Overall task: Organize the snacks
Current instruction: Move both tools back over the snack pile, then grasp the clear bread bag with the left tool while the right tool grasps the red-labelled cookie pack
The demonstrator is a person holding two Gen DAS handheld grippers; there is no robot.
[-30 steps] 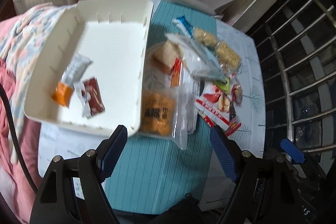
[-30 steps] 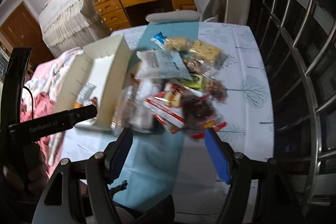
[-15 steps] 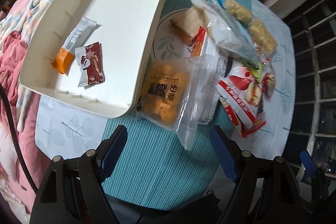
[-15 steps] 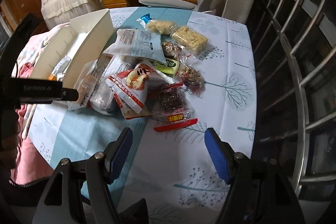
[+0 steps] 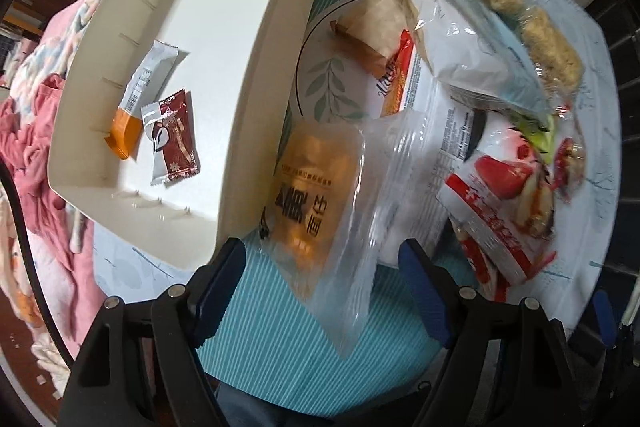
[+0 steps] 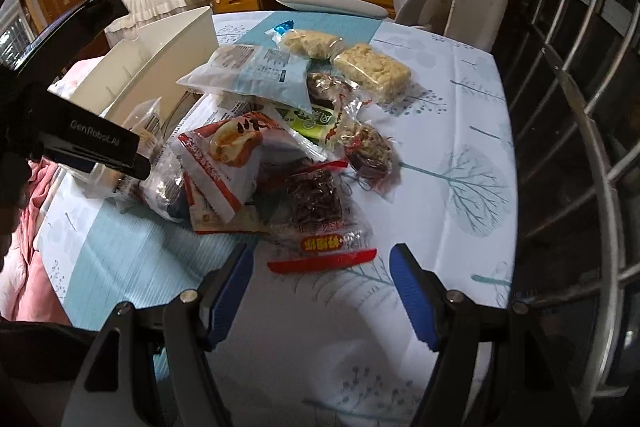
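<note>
The white rectangular plastic tray (image 5: 248, 39) on the desk (image 6: 460, 131) holds two sachets; the remaining snacks lie piled beside it. The step appears to be pick-up: the left gripper (image 5: 320, 267), fingers spread and empty, hangs over the clear packet of orange snacks (image 5: 316, 187). The right gripper (image 6: 322, 273), likewise open and empty, faces the red-edged packet of dark snacks (image 6: 320, 219); each must descend and close.

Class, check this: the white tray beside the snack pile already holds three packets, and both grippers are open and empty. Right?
Not quite. The left wrist view shows two packets in the white tray, not three. The left gripper and right gripper are open and empty.

"GenRobot.AI" printed on the left gripper (image 6: 96, 143); snack labels unreadable.
</note>
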